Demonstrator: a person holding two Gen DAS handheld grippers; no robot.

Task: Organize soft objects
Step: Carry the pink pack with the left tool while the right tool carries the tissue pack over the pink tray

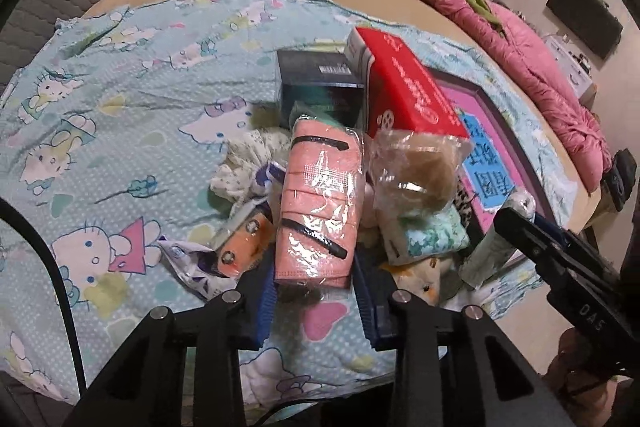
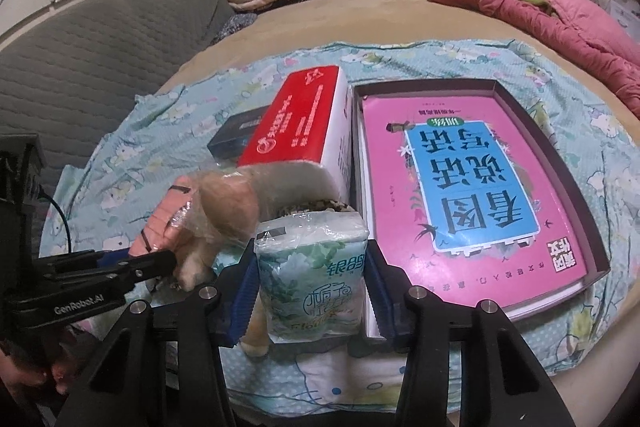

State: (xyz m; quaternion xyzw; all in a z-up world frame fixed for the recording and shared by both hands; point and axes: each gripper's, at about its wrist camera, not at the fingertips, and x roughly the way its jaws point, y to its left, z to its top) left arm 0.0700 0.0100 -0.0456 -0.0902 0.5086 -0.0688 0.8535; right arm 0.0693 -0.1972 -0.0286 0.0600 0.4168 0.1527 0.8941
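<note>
Pink mask pack clamped in left gripper, above soft pile on bed. Tissue pack pinched in right gripper, beside book tray. Risk: slick plastic wrap slipping from pads; nearby bagged brown plush snagging, toppling.

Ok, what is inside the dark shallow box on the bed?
The dark shallow box holds a pink book with a blue title panel, lying flat and filling most of it. Anything beneath the book is covered.
</note>
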